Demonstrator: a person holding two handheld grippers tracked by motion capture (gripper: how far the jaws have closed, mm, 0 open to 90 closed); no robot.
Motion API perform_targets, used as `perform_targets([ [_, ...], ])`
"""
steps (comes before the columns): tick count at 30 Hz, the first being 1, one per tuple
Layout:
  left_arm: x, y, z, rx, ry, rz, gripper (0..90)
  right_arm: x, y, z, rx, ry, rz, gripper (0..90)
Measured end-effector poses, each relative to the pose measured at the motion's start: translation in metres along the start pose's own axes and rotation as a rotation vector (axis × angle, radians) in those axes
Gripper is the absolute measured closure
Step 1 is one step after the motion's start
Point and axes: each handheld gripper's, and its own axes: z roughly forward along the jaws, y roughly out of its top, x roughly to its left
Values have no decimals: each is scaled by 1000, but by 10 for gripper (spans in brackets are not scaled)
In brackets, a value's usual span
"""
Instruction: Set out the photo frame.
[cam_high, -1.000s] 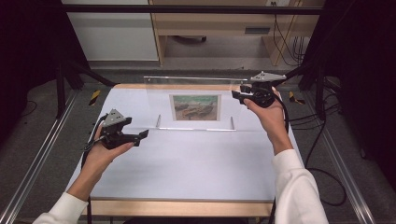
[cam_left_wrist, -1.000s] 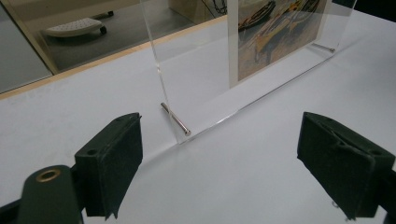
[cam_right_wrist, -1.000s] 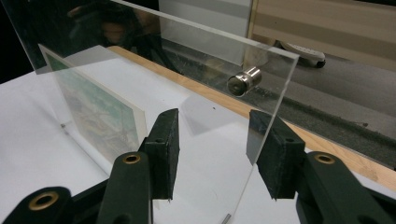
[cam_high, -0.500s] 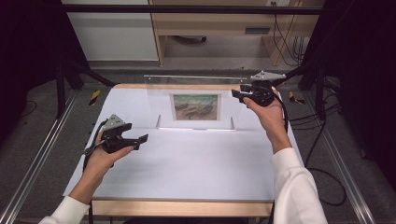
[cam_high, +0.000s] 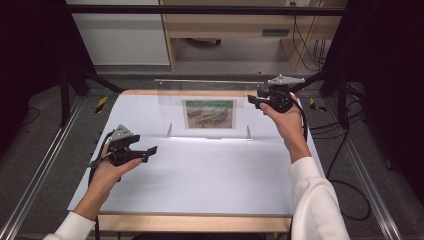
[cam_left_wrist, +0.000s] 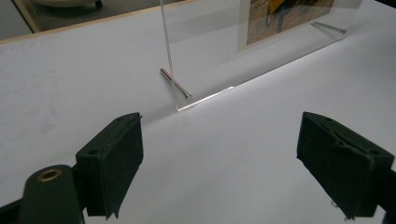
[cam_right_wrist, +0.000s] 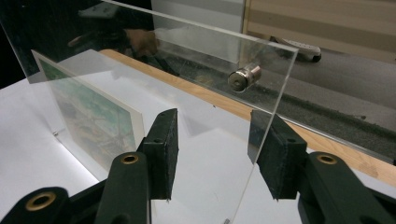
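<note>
A clear acrylic picture frame (cam_high: 172, 107) stands upright on the white table (cam_high: 210, 175), with a painted picture (cam_high: 209, 113) inside it. My right gripper (cam_high: 253, 100) is up at the frame's top right corner. In the right gripper view the frame's (cam_right_wrist: 154, 70) side edge passes between the jaws of the gripper (cam_right_wrist: 215, 149), which stand apart from it, open; a metal bolt (cam_right_wrist: 243, 78) sits above them. My left gripper (cam_high: 150, 154) hovers open over the table, left of the frame. Ahead of the left gripper (cam_left_wrist: 219, 154) is the frame's lower corner with a metal foot pin (cam_left_wrist: 175, 83).
The table has a wooden front edge (cam_high: 195, 222) and metal rails (cam_high: 40, 170) along both sides. Cables (cam_high: 345, 150) trail on the floor at right. A wooden desk (cam_high: 230, 35) stands beyond the table. Small yellow-black tools (cam_high: 101, 103) lie by the far corners.
My left gripper has drifted slightly toward the near edge of the table. The right gripper and the frame have stayed put.
</note>
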Motion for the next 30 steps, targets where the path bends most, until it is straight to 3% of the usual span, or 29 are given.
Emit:
perform_targets([
  [10, -6, -1, -1, 7, 12, 35, 145, 1, 4, 2, 10, -5, 9, 492],
  [16, -8, -1, -2, 3, 12, 41, 141, 3, 6, 3, -4, -37, 8, 350],
  [25, -9, -3, -1, 1, 10, 34, 141, 7, 6, 3, -2, -107, -32, 136],
  [30, -9, -3, 0, 2, 7, 37, 141, 7, 7, 0, -16, -122, -51, 99],
])
